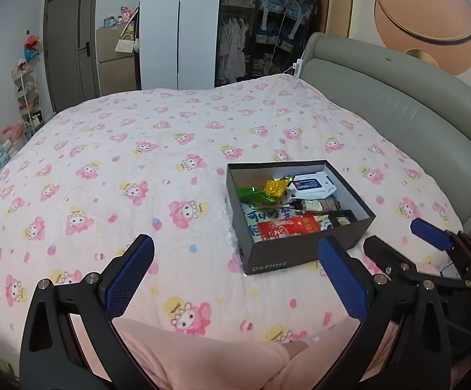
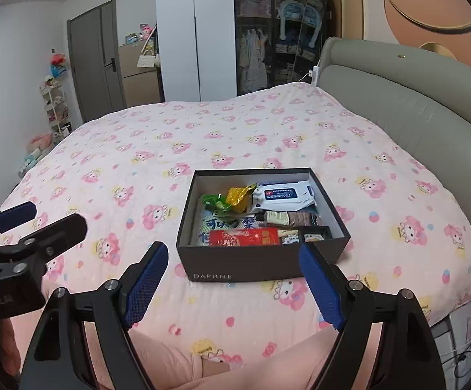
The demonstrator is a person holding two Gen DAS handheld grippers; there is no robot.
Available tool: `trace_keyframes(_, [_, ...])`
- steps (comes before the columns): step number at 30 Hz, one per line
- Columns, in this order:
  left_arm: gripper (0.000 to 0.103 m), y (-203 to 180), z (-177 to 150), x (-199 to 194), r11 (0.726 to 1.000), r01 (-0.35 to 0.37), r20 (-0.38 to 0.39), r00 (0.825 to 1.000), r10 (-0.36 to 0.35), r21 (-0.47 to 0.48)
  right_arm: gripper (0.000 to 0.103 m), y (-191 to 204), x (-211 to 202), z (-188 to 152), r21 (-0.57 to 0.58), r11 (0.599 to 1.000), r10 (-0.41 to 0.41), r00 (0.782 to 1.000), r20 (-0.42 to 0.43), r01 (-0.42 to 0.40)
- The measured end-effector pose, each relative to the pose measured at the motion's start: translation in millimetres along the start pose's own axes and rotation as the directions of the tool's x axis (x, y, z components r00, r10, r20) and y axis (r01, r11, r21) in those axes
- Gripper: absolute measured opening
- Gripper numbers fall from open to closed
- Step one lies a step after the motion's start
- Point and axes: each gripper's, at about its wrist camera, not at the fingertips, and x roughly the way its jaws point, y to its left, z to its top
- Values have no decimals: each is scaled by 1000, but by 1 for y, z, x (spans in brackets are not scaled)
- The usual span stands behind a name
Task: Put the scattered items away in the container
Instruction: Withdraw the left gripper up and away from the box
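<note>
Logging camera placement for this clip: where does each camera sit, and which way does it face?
Left wrist: on the left gripper, tilted down across the bed; the box lies ahead to the right, the right gripper at the right edge, pink sleeve below.
Right wrist: on the right gripper, facing the box nearly head-on; the left gripper shows at left.
Shared: box, bed, headboard, wardrobe; both grippers open and empty.

- Bed [image 2: 268, 123]: pink cartoon-print blanket, fills mid-frame; grey-green padded headboard [image 2: 414, 110] along right edge.
- Dark open box [image 2: 261, 260], lettered "DAPHNE": rests directly on blanket, lower centre; packets inside.
</note>
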Motion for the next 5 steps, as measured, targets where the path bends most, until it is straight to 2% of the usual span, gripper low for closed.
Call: trace_keyframes(5, [102, 2, -6, -8, 1000, -13, 12, 1000, 13, 5, 81, 6, -4, -1, -2, 1000, 22, 1000, 6, -22])
